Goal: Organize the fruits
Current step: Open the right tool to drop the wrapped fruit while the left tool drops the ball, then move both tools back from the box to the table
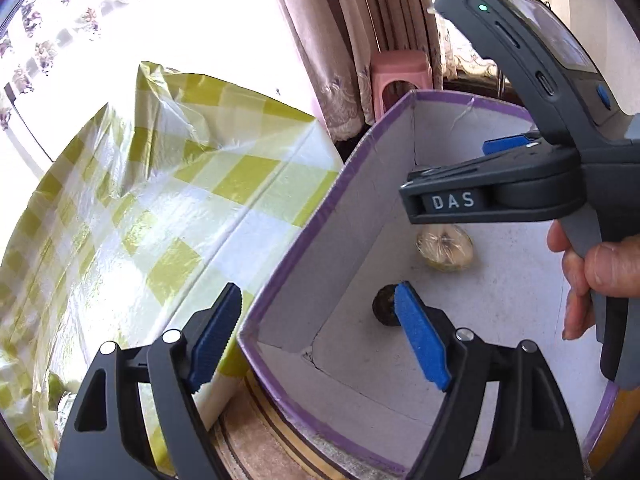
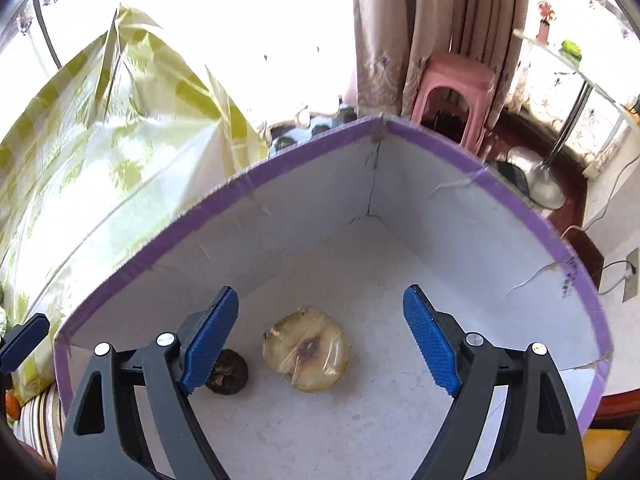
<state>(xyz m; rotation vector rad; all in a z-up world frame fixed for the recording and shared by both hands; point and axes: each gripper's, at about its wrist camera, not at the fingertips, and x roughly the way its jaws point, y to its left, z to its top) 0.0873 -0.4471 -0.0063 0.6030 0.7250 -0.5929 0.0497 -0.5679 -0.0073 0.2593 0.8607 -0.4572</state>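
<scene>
Dark fruit — half behind a blue finger pad

Light: strong daylight from the window behind, blown out to white.
Glare: shiny patches on the checked cloth.
Shadows: soft, under the fruit inside the box.
Distortion: fisheye bending, dark vignette at corners.
Focus: mostly sharp; curtain slightly soft.
</scene>
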